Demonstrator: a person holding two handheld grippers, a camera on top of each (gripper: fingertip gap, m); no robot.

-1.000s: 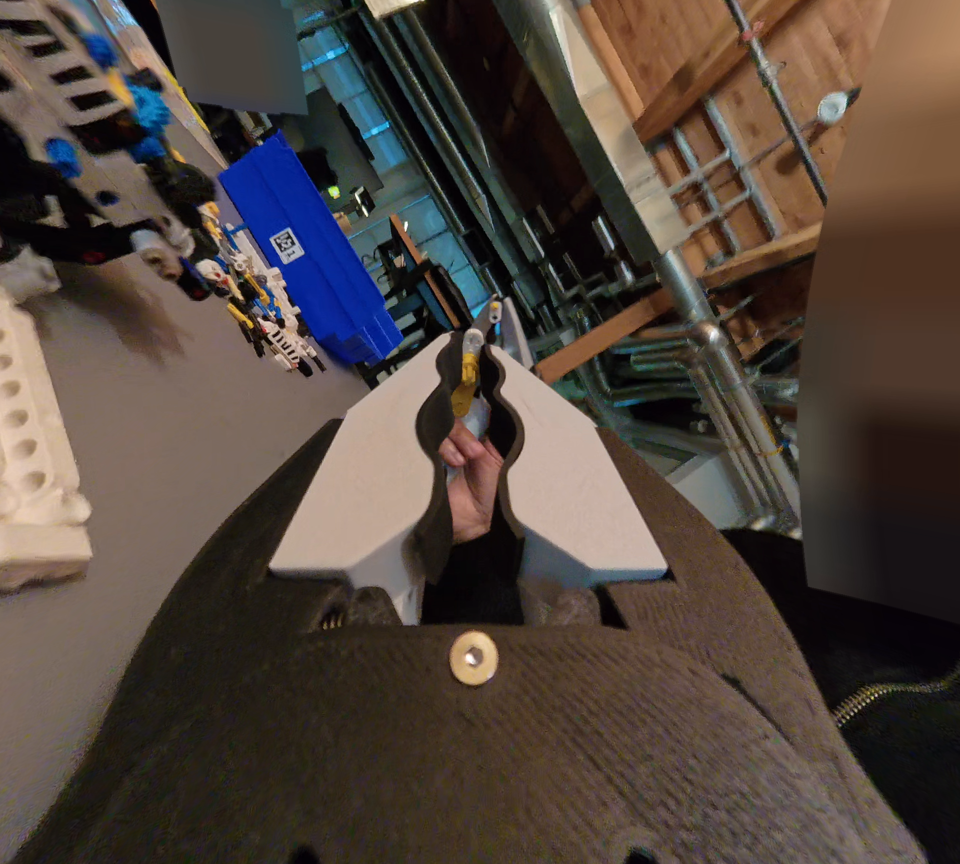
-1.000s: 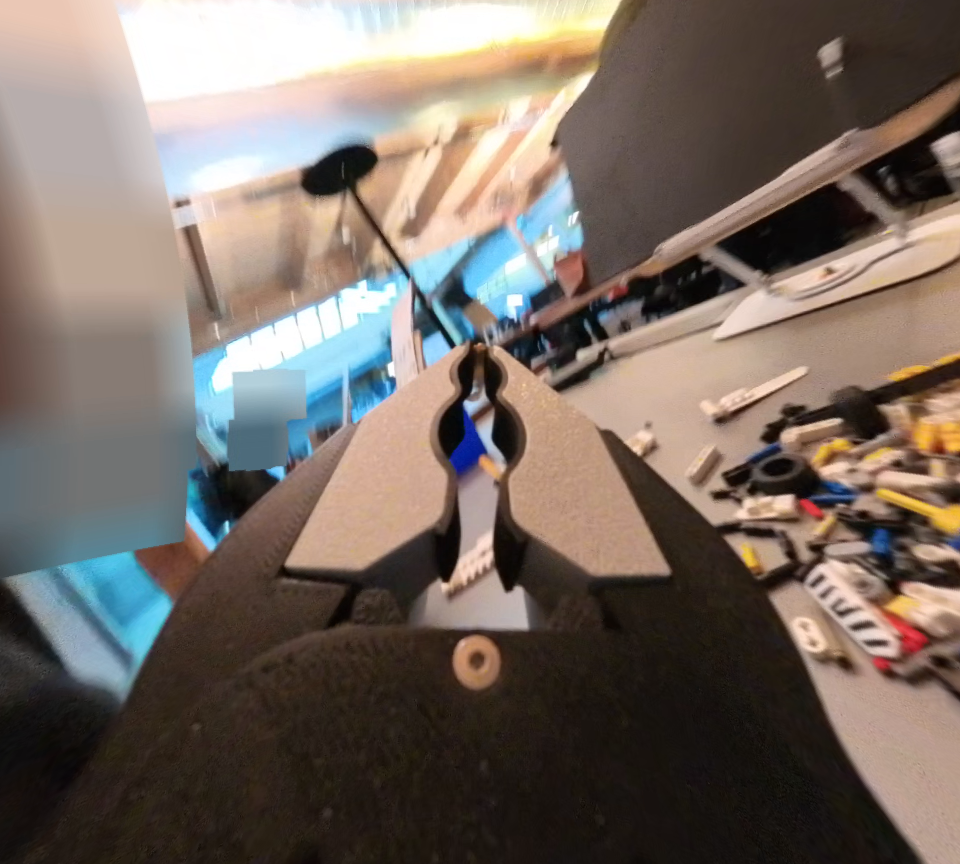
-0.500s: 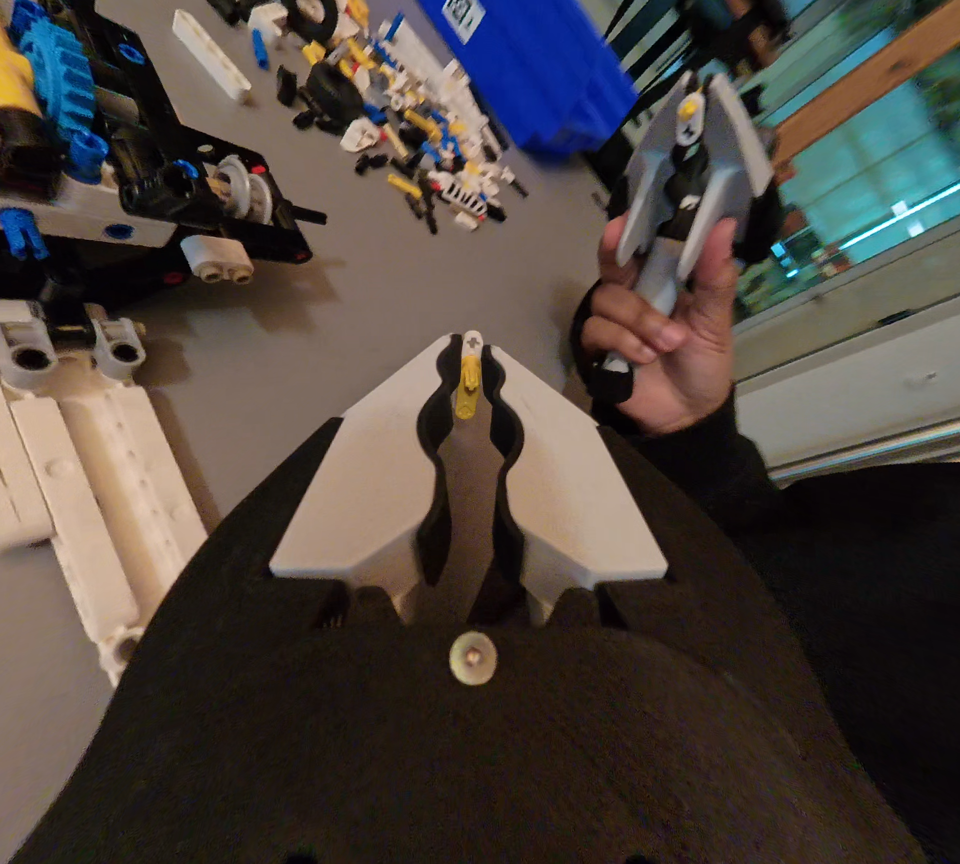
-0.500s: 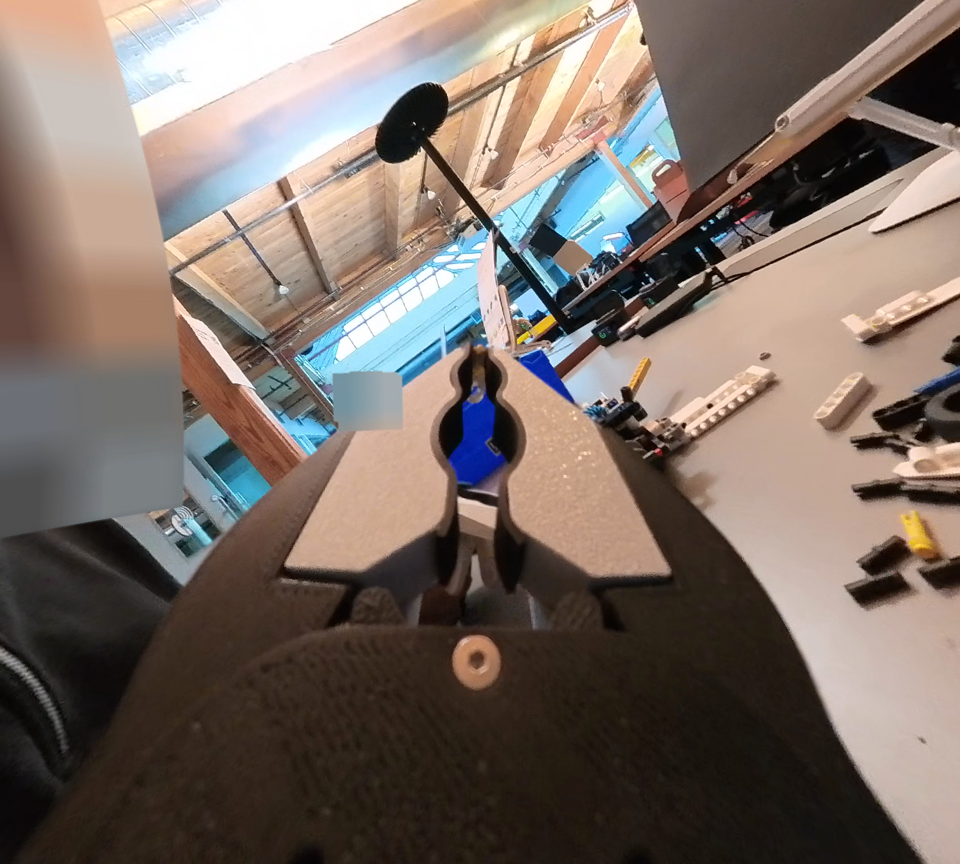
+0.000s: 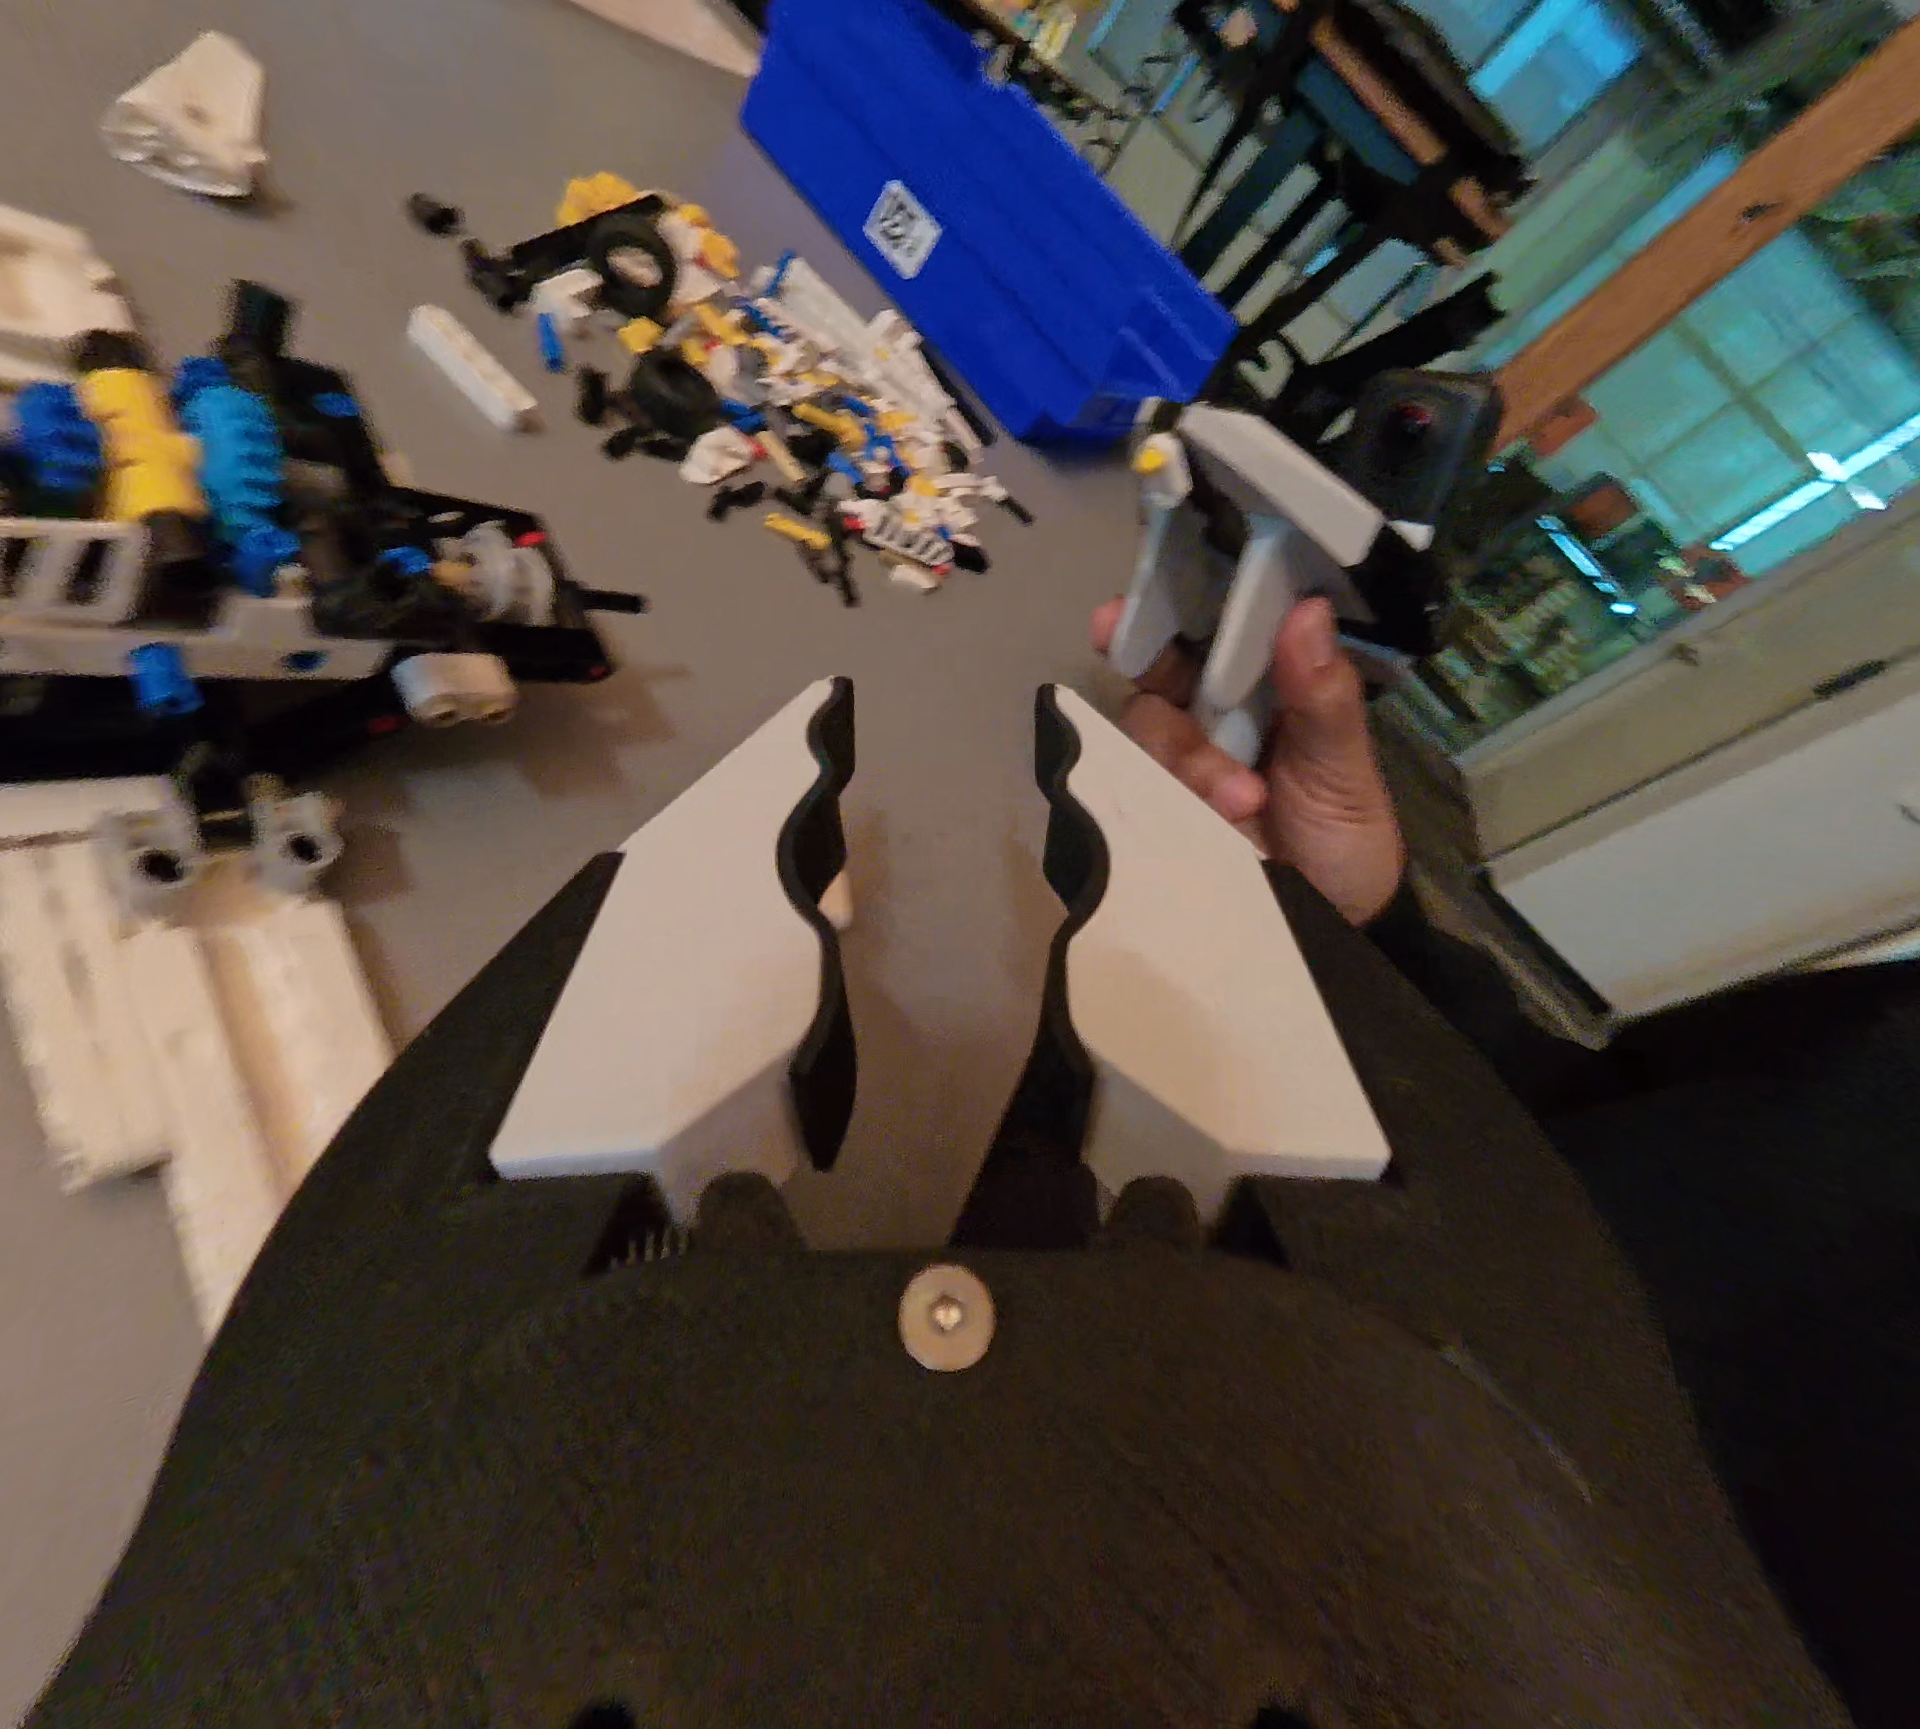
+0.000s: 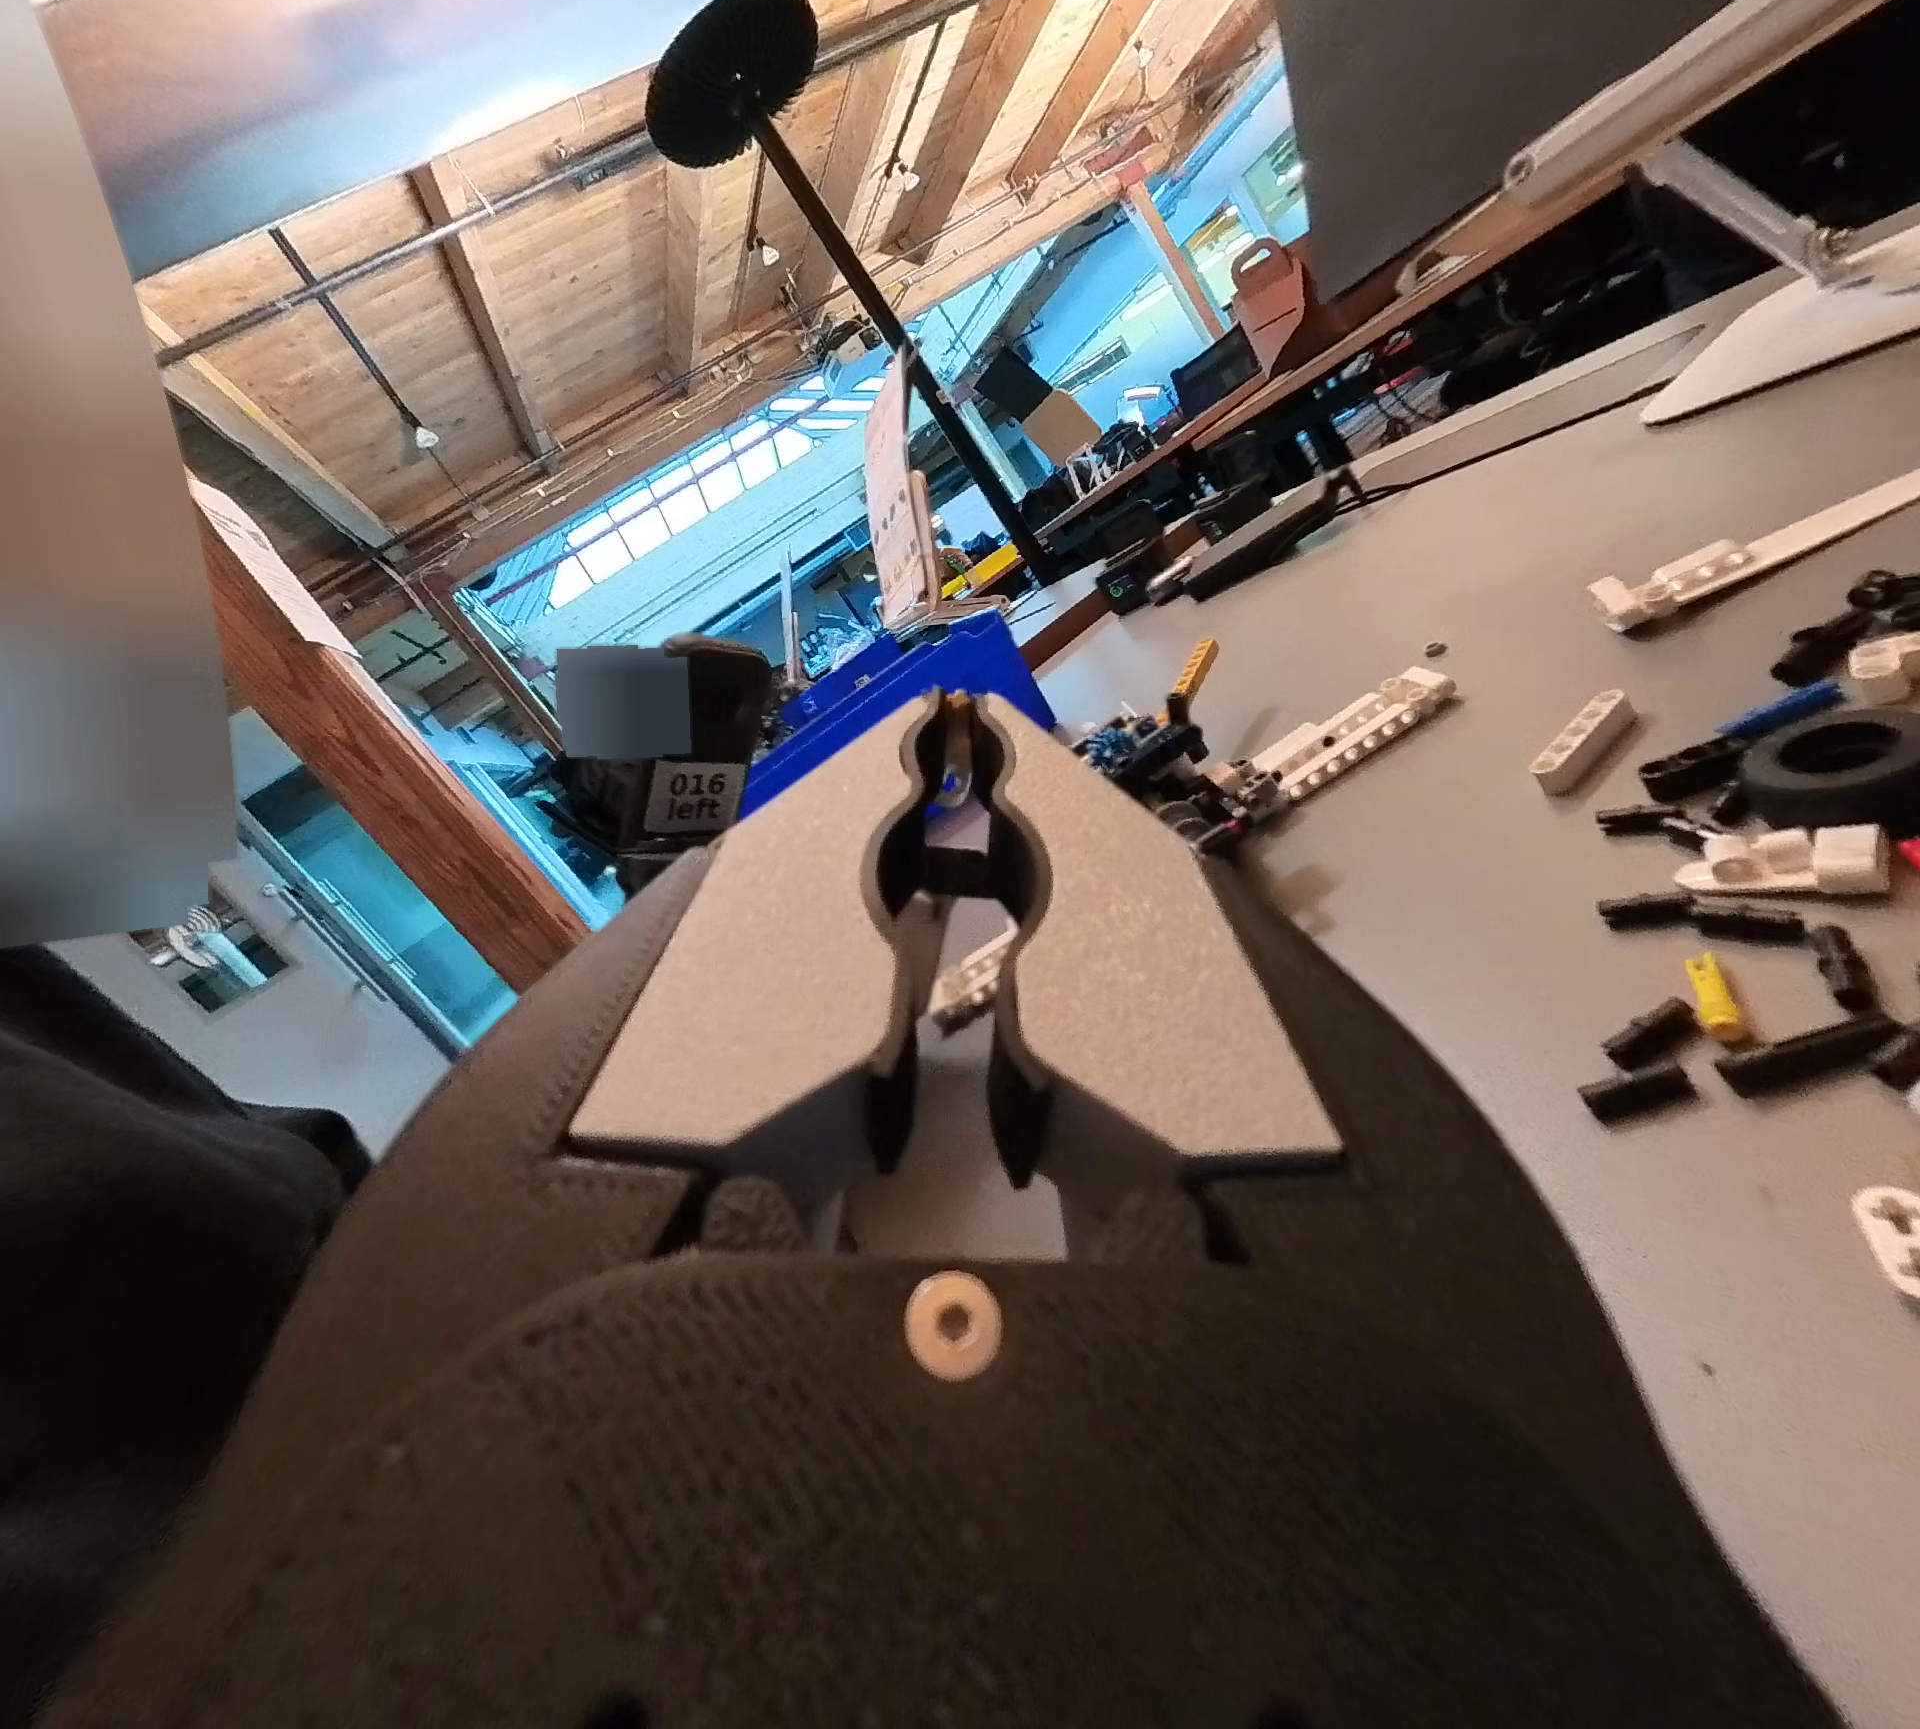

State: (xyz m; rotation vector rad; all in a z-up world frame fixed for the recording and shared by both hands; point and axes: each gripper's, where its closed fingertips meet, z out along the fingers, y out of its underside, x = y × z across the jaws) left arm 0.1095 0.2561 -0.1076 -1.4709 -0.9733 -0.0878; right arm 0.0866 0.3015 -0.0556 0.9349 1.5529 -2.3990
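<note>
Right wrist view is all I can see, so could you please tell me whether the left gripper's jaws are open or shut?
Observer: The left gripper is open, fingers well apart, with nothing held between them.
Operator: Thank you. Is anything on the table that my view misses?
Observer: A crumpled white thing lies at the far left of the grey table.
Operator: And how does my right gripper look from there?
Observer: The right gripper, held in a hand, is shut on a small yellow-tipped piece.
</note>
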